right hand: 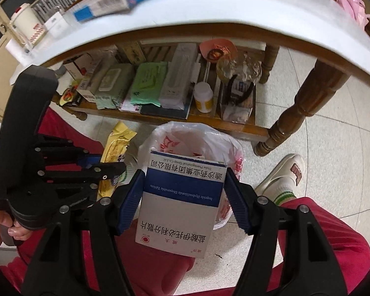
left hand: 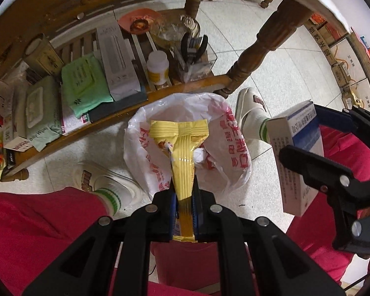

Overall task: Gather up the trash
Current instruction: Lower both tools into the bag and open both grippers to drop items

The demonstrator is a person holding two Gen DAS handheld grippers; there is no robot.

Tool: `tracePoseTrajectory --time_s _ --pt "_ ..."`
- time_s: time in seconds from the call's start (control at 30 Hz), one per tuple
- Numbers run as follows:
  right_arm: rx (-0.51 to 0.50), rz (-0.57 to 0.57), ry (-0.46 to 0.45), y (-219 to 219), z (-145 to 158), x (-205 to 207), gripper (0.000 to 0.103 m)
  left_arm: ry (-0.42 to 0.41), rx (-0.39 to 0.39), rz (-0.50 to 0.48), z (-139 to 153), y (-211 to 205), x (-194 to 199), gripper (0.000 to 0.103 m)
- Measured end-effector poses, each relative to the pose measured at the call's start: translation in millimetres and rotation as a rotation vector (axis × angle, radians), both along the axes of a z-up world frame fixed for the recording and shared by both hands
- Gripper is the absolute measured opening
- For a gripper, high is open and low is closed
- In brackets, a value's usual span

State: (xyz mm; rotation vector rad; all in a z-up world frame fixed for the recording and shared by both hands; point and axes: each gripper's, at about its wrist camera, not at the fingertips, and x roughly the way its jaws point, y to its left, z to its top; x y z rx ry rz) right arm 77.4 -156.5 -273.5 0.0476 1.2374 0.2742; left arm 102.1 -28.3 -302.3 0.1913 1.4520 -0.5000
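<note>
My left gripper (left hand: 184, 194) is shut on a yellow snack wrapper (left hand: 182, 153) and holds it over the open mouth of a white plastic trash bag with red print (left hand: 231, 148) on the floor. My right gripper (right hand: 185, 197) is shut on a blue and white medicine box (right hand: 180, 204), held above the near rim of the same bag (right hand: 207, 138). The box also shows at the right of the left wrist view (left hand: 296, 153). The left gripper with the wrapper (right hand: 116, 148) shows at the left of the right wrist view.
A low wooden shelf (left hand: 160, 91) under a white table (right hand: 234, 12) holds wipes packs, boxes, a white bottle (left hand: 157, 66) and pliers. A carved table leg (left hand: 254, 56) stands right of the bag. My feet in white slippers (left hand: 249, 113) flank the bag.
</note>
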Motion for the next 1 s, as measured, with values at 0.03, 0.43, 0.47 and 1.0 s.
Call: tracePoseTrajectory --time_s 0.03,0.43,0.47,1.0 --pt "0.0 -0.003 0.009 0 -6 2 0.064 0.012 -0.003 0.002 -4 -1 1 0.011" --pt "-0.009 -0.028 0.128 -6 -72 26 0.064 0.131 0.022 0.008 -60 -13 24 0.011" --pt "-0.009 -0.029 0.137 -7 -77 28 0.064 0.141 0.026 0.009 -65 -14 26 0.011" --pt "0.003 -0.031 0.275 0 -147 48 0.064 0.284 0.065 0.04 -130 -16 43 0.011"
